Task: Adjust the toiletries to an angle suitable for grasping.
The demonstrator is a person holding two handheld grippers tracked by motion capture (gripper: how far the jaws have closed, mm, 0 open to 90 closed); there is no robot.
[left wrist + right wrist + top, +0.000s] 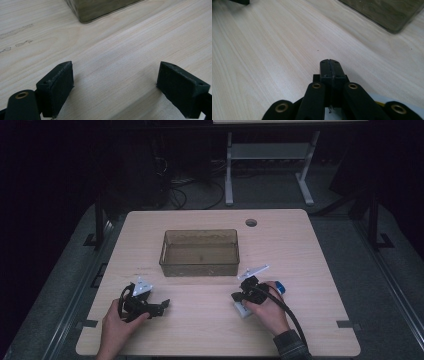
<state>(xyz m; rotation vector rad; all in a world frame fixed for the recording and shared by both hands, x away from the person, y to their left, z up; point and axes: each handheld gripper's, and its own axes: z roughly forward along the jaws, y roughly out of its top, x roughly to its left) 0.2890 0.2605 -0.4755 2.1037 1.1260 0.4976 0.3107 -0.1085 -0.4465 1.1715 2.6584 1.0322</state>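
My left gripper [161,305] rests low over the front left of the wooden table [300,250], held by a hand. Its jaws point right and stand wide open; the left gripper view shows bare wood between the pads [116,75]. My right gripper [235,296] sits at the front middle-right in the other hand, pointing left. Its jaws are pressed together with nothing between them [330,67]. A small white object [243,310] lies under that gripper, and a blue piece [280,287] shows beside the hand.
A clear, brownish plastic bin [200,252] stands in the middle of the table, beyond both grippers; its corner shows in both gripper views [100,10] [392,15]. A cable hole [251,222] is near the far edge. The surroundings are dark.
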